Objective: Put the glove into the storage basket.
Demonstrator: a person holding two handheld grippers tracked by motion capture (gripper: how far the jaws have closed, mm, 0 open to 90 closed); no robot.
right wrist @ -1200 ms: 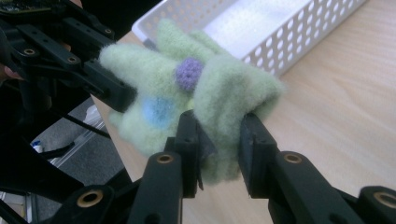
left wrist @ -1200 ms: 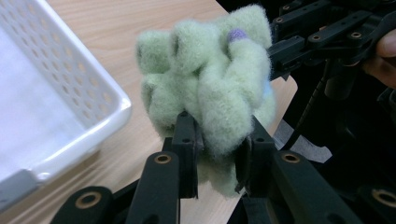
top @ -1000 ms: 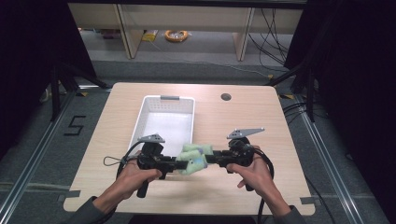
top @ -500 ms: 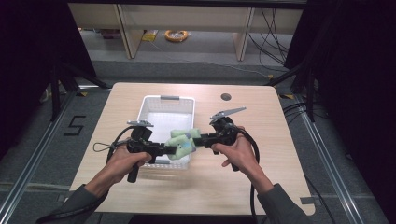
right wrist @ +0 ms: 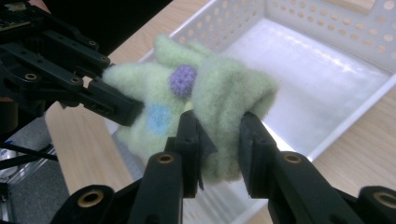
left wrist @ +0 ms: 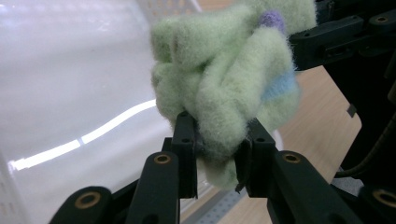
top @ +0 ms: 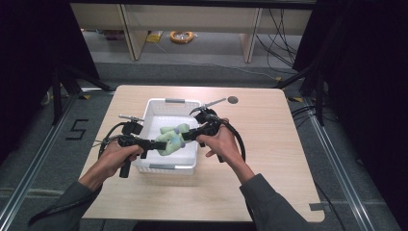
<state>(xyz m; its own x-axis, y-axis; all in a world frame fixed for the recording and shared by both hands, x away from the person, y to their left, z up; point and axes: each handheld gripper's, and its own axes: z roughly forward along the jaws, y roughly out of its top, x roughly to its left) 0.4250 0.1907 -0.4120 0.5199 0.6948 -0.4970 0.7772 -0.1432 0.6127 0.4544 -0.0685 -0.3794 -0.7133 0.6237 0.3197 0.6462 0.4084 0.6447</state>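
A person holds two grippers over a wooden tabletop [top: 269, 159]. Left gripper [top: 156, 144] & right gripper [top: 189, 136] each pinch one end of a folded pale-green fleece cloth [top: 172, 140], jaws pressed into the fabric. Cloth hangs between them, above the near part of a white plastic basket [top: 166, 167]. To do this well, I'd judge: keep both ends level, lower together inside the walls, let go w/ both at once so the fold holds.

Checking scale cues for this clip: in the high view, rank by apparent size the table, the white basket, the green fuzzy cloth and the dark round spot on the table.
Largest to smallest:
1. table
2. white basket
3. green fuzzy cloth
4. dark round spot
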